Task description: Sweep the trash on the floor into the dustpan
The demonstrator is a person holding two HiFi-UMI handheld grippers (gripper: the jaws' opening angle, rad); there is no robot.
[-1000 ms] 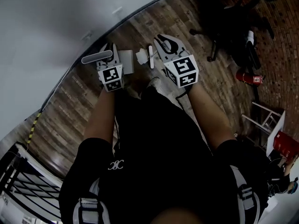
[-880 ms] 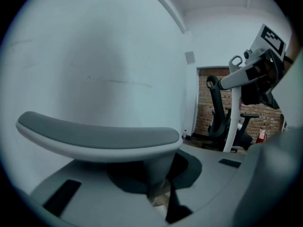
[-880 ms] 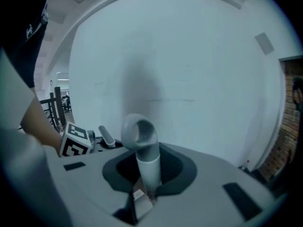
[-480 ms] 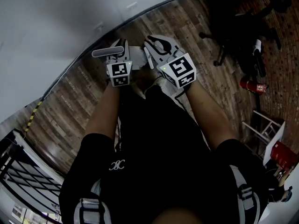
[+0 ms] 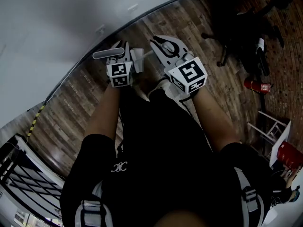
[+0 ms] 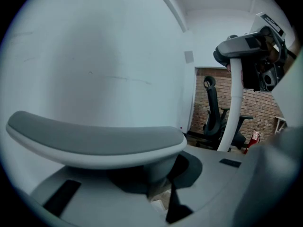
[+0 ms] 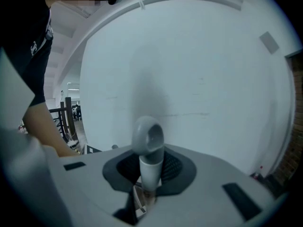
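Observation:
In the head view, I hold both grippers out in front of my body above the wooden floor. My left gripper [image 5: 121, 52] is shut on the dustpan's grey handle [image 5: 109, 54], which lies crosswise [image 6: 94, 138]. The dustpan's pale body [image 5: 137, 59] hangs just beyond it. My right gripper [image 5: 161, 45] is shut on the broom's white handle [image 7: 150, 167], just below its grey loop end [image 7: 148, 136]. The left gripper view shows that white handle [image 6: 232, 108] upright at the right. No trash shows on the floor.
A white curved wall [image 5: 57, 27] runs along the far left. A black office chair [image 5: 236, 30] and a red fire extinguisher [image 5: 256, 84] stand at the right, with a white rack [image 5: 267, 126] below them. A black railing [image 5: 21, 183] is at the lower left.
Both grippers have shifted a little, and the right one has drawn slightly away to the right. A white scrap seen beyond the grippers a second ago is out of sight.

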